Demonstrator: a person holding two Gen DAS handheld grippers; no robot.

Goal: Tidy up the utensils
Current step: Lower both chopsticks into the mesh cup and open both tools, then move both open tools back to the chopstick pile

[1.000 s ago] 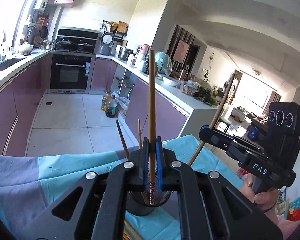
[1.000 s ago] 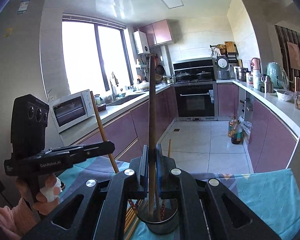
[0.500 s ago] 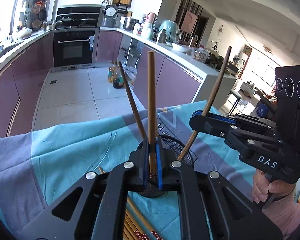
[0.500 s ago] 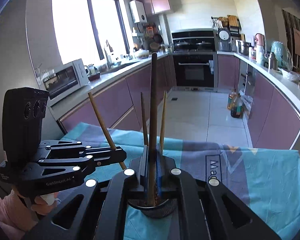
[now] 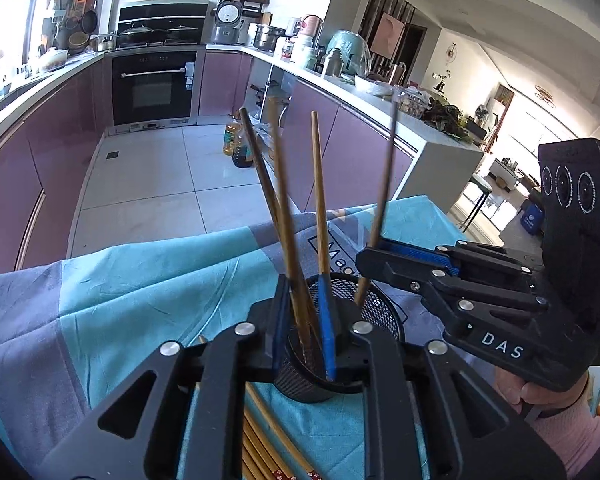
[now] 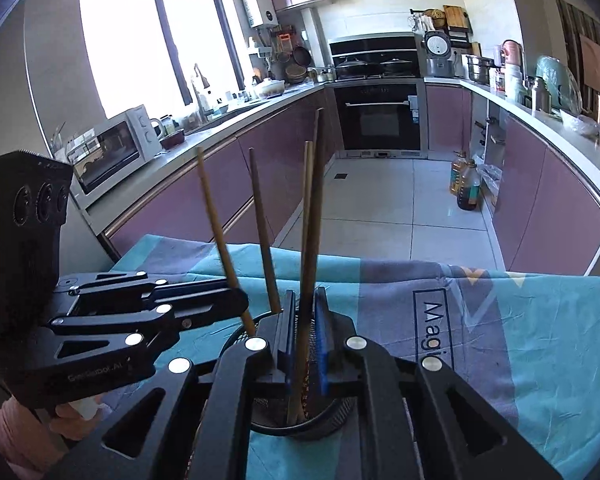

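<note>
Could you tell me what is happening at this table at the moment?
A person holds a gripper in each hand over a black mesh holder on a teal cloth, putting chopsticks into it. Both the left gripper and the right gripper are open, each with a chopstick standing loose between its fingers in the holder. More chopsticks lie on the cloth nearby.

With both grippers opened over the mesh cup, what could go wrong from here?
1. The left gripper has its jaws on either side of leaning chopsticks; pulling back crookedly might snag one and tip the mesh cup.
2. The right gripper has a chopstick between its jaws, so it may be dragged out.
3. The loose chopsticks on the cloth lie close to the cup and could be knocked.
</note>
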